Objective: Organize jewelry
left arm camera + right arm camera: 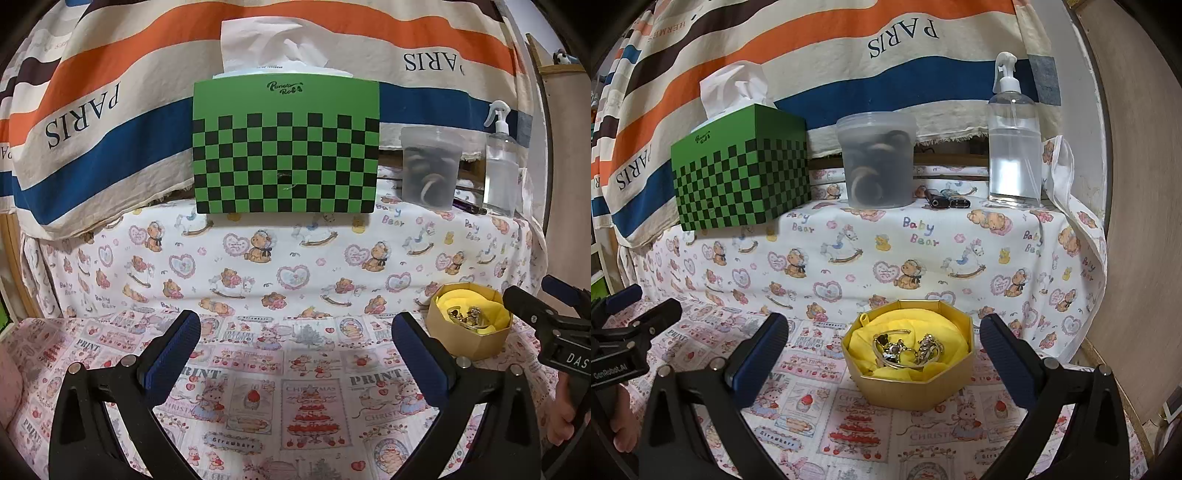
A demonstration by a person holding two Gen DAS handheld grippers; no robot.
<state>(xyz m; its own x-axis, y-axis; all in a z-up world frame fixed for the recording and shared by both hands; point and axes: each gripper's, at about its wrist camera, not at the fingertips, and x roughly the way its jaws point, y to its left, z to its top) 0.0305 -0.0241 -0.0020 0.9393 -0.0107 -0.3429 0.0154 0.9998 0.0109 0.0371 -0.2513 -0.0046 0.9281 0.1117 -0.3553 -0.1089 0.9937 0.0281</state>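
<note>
The gold box (pixel 916 384) sits on the table (pixel 849 435), lined with yellow cloth (pixel 886 332) so the jewelry (pixel 908 349) lies soft and stays together. The right claw (pixel 882 345) is spread wide and holds nothing, with the box right between its fingers, likely ready to reach in. The left claw (pixel 295 347) is spread wide too, empty, waiting beside the box.
</note>
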